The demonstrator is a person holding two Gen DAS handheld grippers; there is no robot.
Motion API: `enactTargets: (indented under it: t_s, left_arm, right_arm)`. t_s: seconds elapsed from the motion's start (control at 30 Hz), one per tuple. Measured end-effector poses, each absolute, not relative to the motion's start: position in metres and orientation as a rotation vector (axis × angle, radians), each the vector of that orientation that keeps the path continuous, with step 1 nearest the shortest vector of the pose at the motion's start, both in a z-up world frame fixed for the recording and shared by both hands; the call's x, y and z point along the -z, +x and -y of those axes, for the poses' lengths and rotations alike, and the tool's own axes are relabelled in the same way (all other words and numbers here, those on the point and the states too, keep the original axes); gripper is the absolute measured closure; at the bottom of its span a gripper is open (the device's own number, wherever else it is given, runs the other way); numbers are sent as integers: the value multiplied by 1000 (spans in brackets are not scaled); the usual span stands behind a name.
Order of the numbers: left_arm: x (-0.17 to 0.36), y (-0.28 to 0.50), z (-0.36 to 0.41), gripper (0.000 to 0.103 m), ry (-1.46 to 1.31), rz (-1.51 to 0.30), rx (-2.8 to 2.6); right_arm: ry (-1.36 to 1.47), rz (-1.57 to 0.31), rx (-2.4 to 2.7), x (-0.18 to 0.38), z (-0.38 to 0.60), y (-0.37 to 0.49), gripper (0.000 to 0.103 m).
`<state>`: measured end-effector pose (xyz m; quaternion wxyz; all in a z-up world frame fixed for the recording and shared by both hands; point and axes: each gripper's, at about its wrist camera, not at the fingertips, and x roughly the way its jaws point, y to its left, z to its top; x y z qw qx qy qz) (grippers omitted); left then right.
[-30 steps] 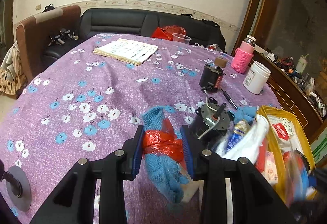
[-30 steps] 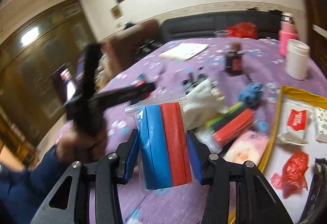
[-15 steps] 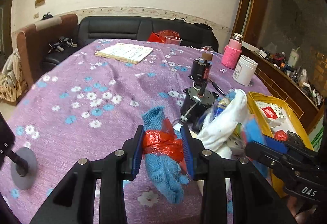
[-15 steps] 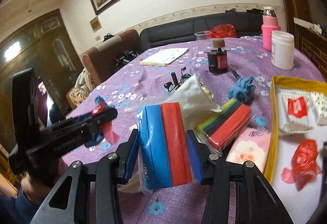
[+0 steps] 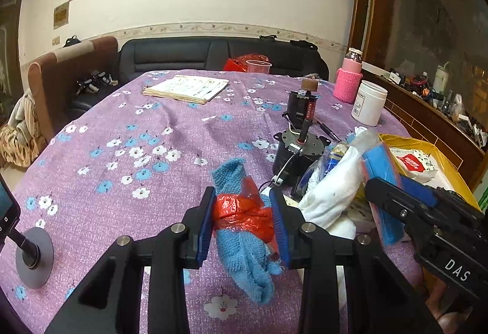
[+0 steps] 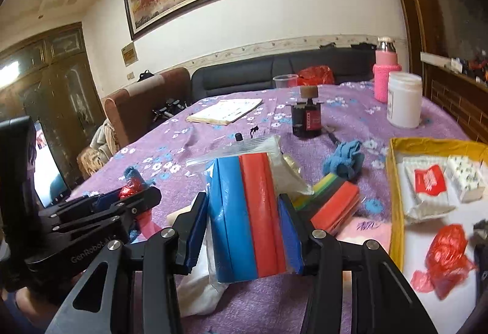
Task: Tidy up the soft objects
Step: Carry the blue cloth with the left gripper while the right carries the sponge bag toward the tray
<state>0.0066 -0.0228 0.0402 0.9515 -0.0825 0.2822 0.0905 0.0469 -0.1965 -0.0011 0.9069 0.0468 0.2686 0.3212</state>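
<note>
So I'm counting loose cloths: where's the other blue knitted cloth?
In the right wrist view, the blue knitted cloth lies on the tablecloth, right of centre, between the dark bottle and yellow tray.

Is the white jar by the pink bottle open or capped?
Capped: the white jar stands upright with its lid on, beside the pink bottle.

The left and middle of the left wrist frame show open purple table (image 5: 128, 151), broken only by a booklet (image 5: 186, 88) at the far centre and a round stand base (image 5: 34, 257) at the lower left edge. Right of centre the way is crowded: a black motor (image 5: 300, 151), a dark bottle (image 5: 303, 108), a white jar (image 5: 368, 103) and a pink bottle (image 5: 349, 80). The yellow tray (image 6: 395, 212), right of the right wrist frame, keeps bare floor at its lower middle
</note>
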Motion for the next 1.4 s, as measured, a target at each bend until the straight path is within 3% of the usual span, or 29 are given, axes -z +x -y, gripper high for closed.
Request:
enactTargets:
  t_s: [0.5,1.4]
  left_arm:
    - [-49,-3,32,69,-118,-487,-192]
    - [-49,-3,37,69,-108,-486,-182]
  right_arm:
    - [109,-503,-701,-5,202,41,53]
    - [129,-483,-721,-9,205,39,53]
